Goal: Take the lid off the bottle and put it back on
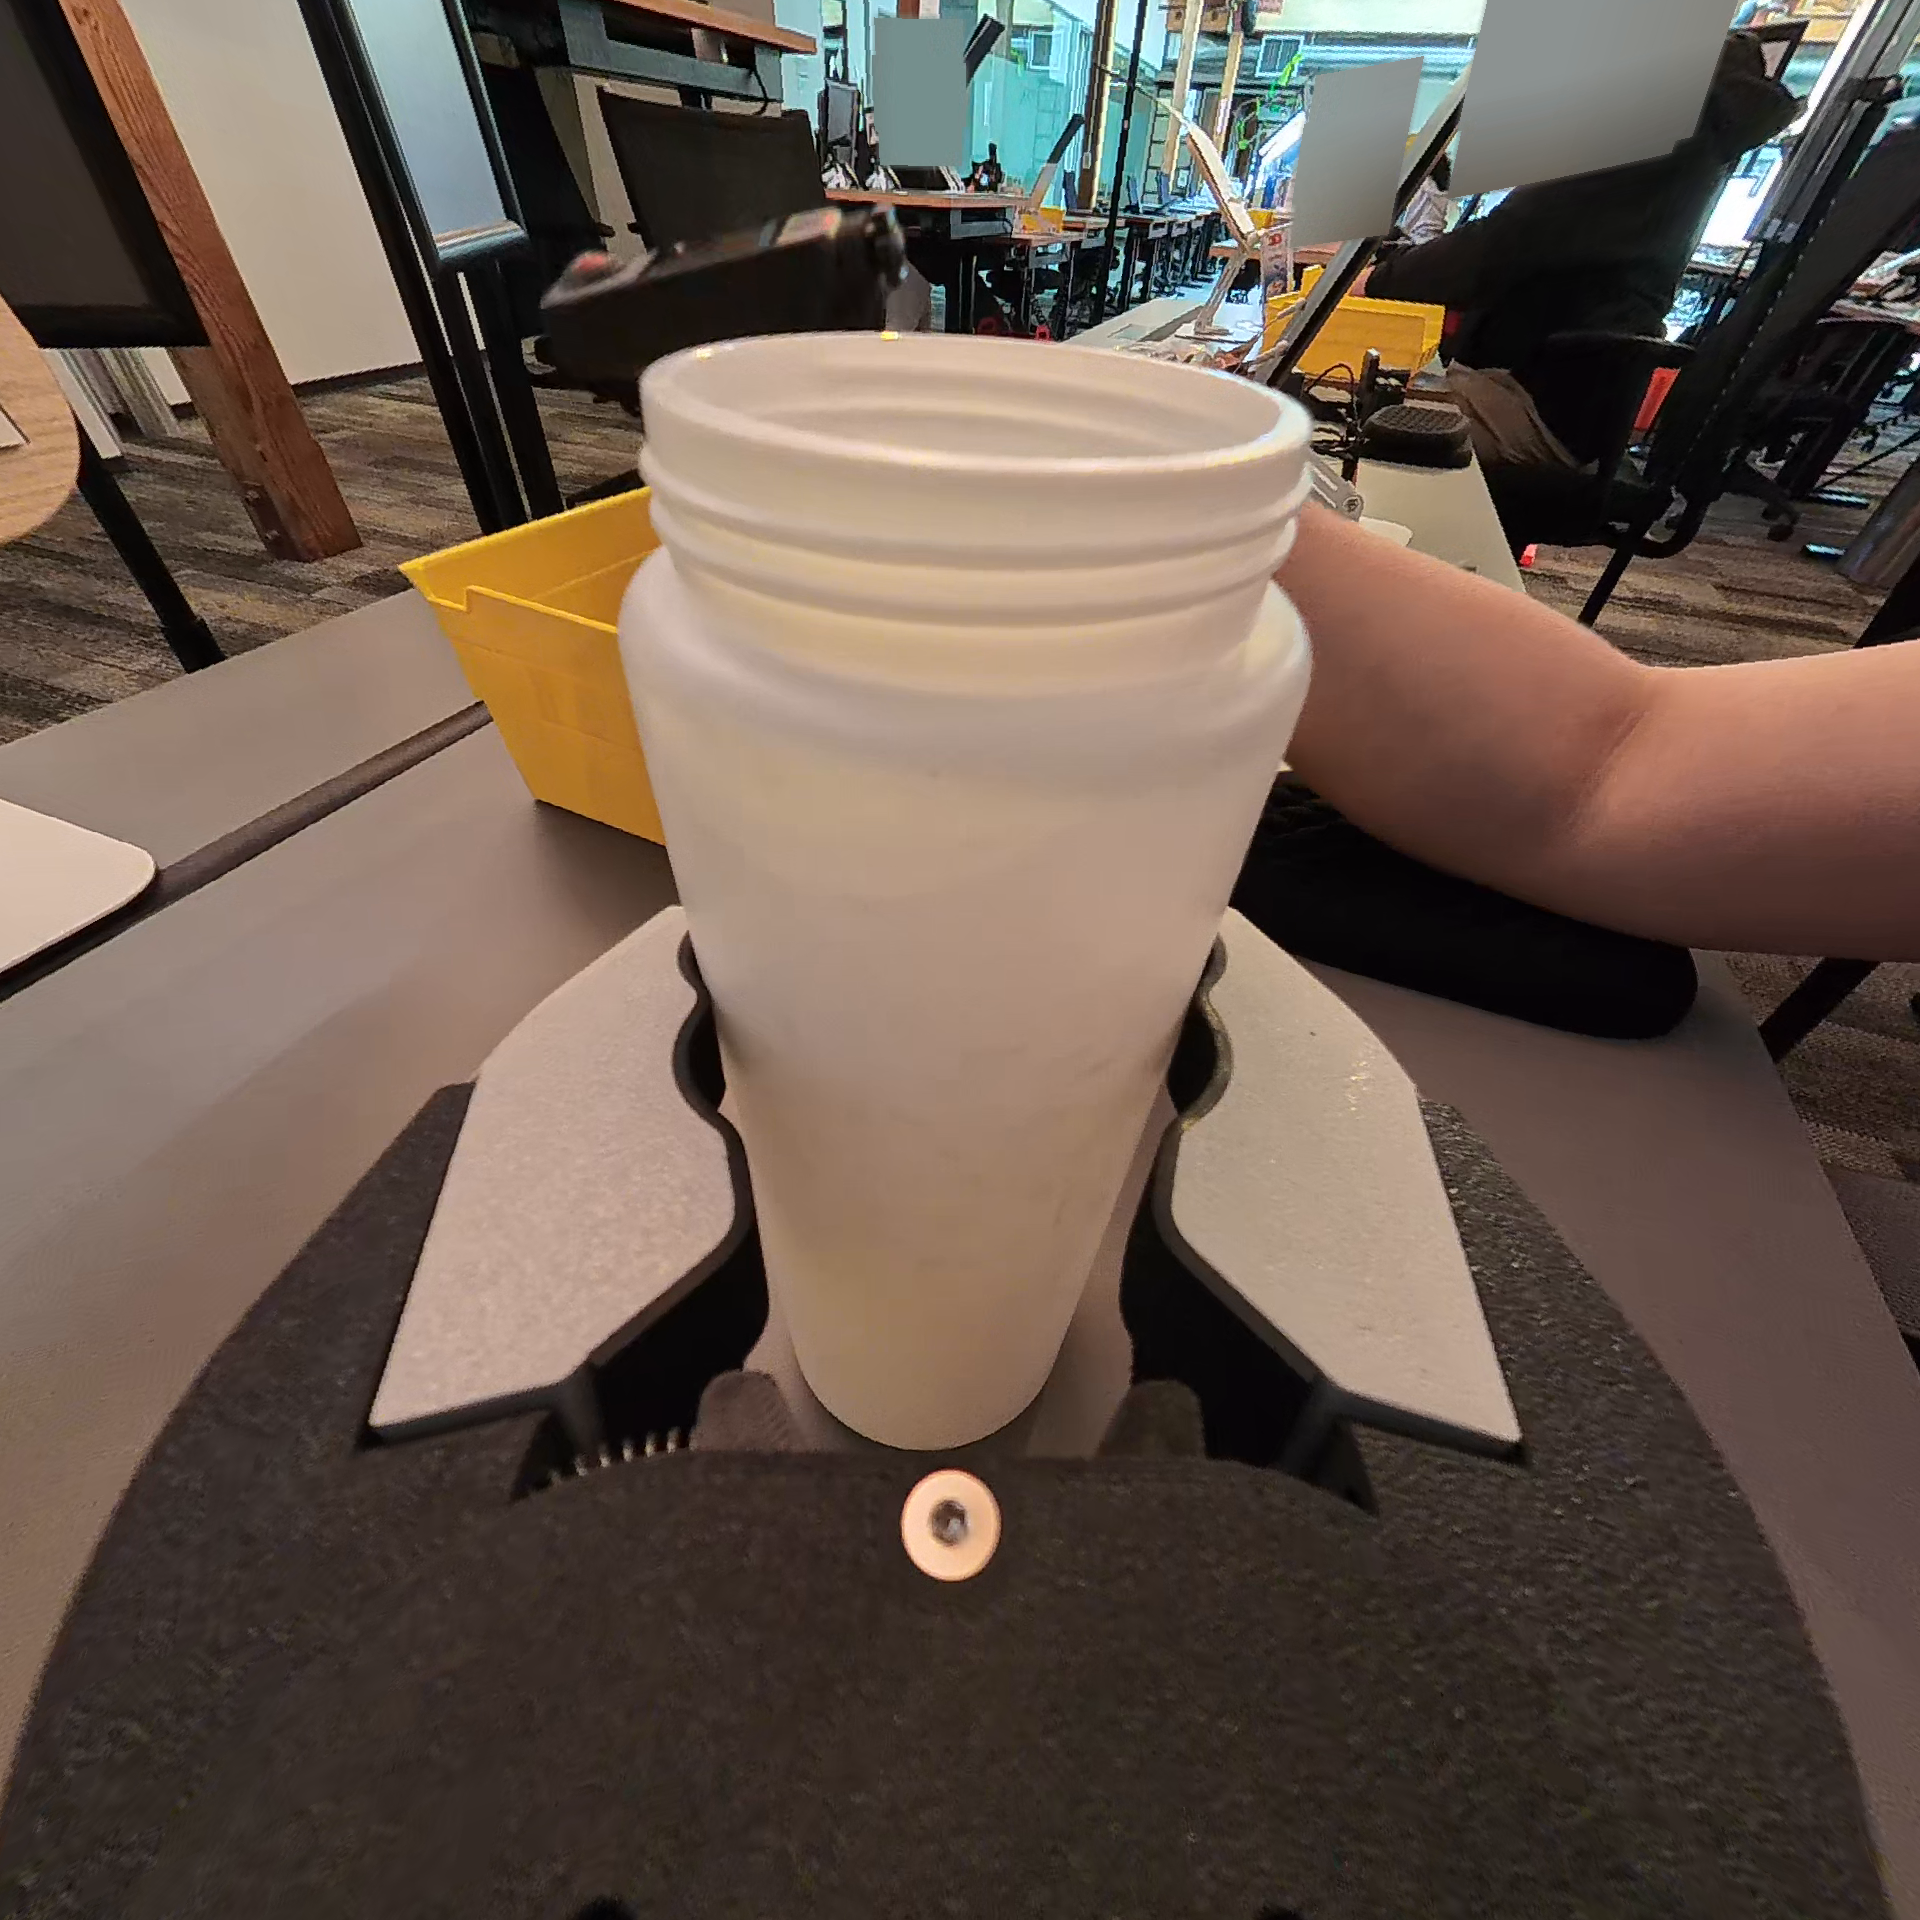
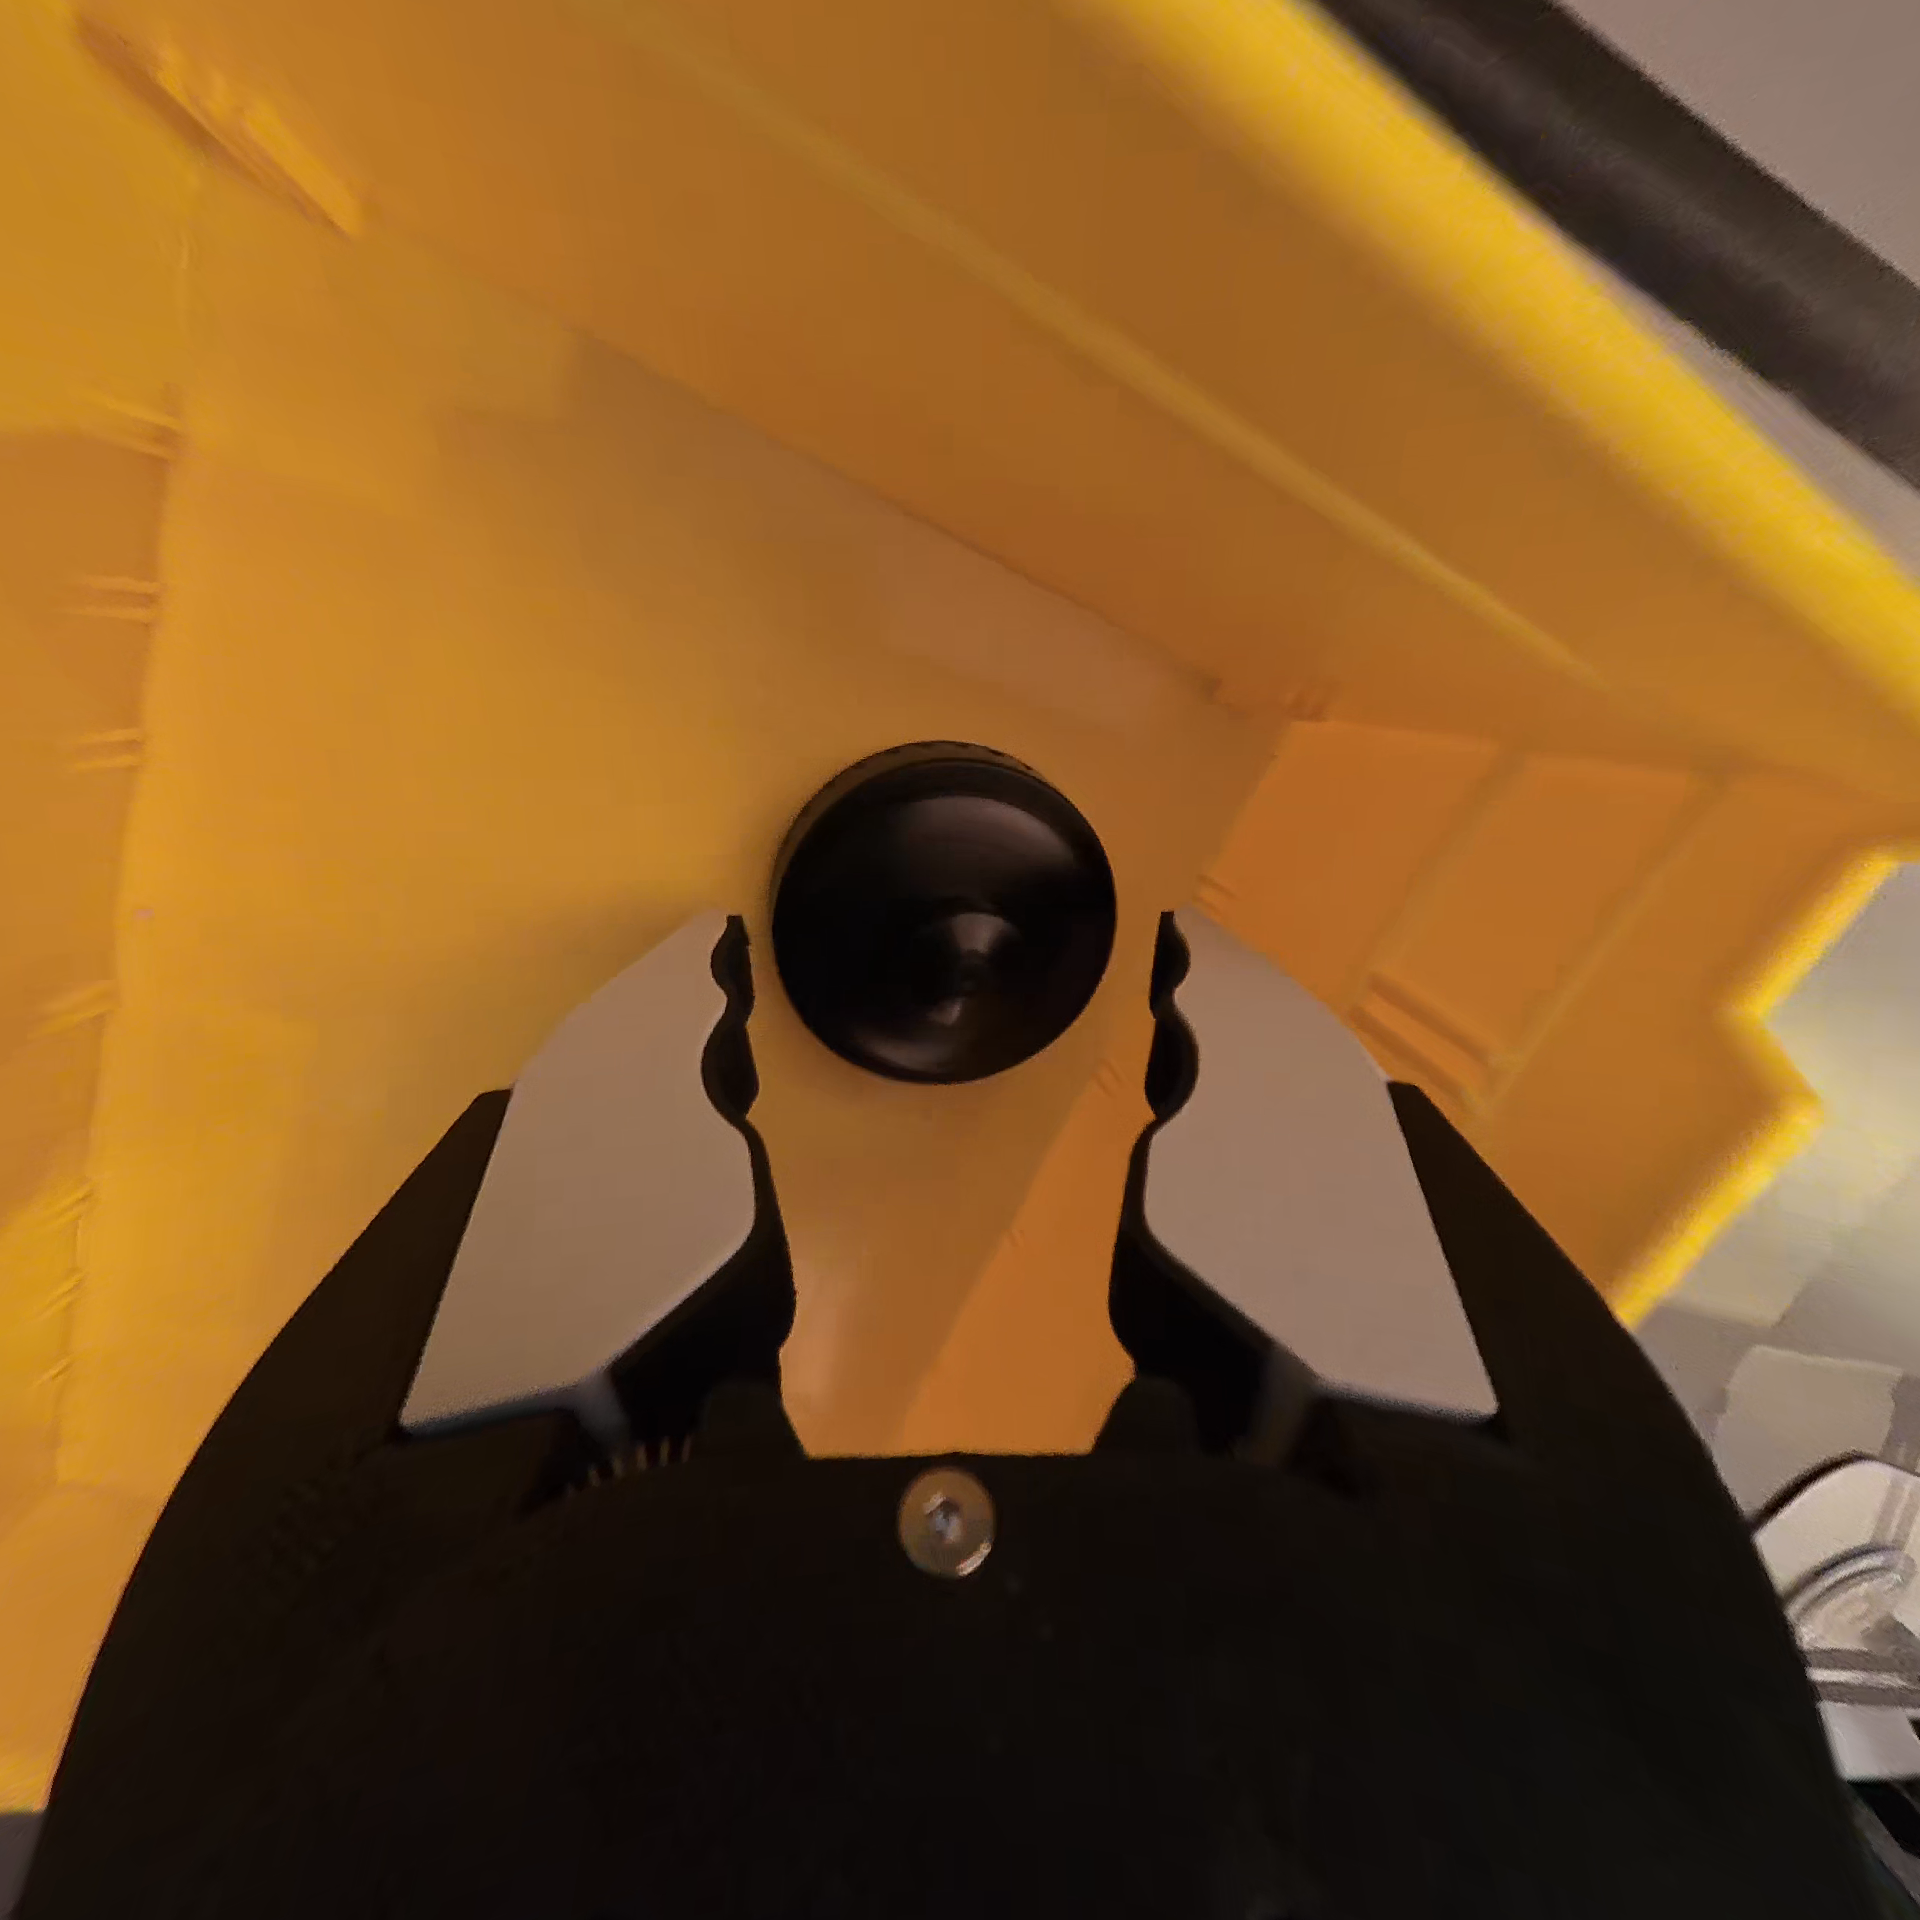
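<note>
One bottle (image 1: 961, 914), white, upright and uncapped, is pinched low on its body by the left gripper (image 1: 951, 1049) over the grey worktop (image 1: 312, 997); its contents cannot be made out. Behind it stands a yellow bin (image 1: 540, 644). Inside the bin (image 2: 520, 623), a black lid (image 2: 943, 914) lies on the floor between the spread fingers of the right gripper (image 2: 948, 997), untouched by them.

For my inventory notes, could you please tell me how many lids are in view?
1: a black lid lying inside the yellow bin, between the right claw's open fingers. Others may be hidden.
</note>
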### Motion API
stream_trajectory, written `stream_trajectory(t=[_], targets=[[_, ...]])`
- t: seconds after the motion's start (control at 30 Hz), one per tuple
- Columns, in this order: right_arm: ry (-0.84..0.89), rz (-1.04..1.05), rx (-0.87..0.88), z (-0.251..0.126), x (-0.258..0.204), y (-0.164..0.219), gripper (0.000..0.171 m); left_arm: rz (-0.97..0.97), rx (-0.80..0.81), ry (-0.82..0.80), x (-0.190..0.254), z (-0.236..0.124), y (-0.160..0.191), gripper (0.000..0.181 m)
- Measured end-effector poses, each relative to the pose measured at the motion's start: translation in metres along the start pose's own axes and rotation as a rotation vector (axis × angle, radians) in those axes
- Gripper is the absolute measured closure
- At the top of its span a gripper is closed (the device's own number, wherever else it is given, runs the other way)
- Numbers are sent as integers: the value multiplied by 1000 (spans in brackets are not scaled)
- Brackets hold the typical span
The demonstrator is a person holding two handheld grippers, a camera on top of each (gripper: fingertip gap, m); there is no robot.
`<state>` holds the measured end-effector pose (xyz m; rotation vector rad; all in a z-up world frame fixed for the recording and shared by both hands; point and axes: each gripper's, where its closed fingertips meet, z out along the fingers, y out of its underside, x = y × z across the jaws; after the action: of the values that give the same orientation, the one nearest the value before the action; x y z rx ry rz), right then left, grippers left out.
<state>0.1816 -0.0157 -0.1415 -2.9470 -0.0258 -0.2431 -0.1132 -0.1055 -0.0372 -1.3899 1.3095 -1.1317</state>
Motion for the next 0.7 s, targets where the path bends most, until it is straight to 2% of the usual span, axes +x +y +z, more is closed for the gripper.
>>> stream_trajectory(t=[0.1,0.2,0.23,0.33,0.4,0.43,0.47,0.57,0.7], targets=[[2,8,100,-34,1,-7,98,7,18,-34,-6,-4,-4,96],[1,-8,327,-93,-6,-25,99,-23,99,-50,-11,-12,-17,96],[-21,-36,449,-118,-15,-36,101,-37,134,-52,-12,-16,-23,96],[-150,-178,981,-219,-68,-68,108,-86,231,-40,-16,-29,-39,96],[-352,-347,1259,-272,-125,-58,107,-131,277,-25,-19,-35,-45,96],[-452,-438,1363,-290,-153,-48,102,-156,301,-13,-20,-38,-48,96],[-552,-513,1388,-300,-177,-39,93,-184,321,1,-21,-40,-50,96],[-829,-706,1276,-300,-242,-10,85,-264,351,33,-26,-43,-51,96],[-937,-751,1094,-271,-290,-4,85,-278,353,54,-25,-43,-52,96]])
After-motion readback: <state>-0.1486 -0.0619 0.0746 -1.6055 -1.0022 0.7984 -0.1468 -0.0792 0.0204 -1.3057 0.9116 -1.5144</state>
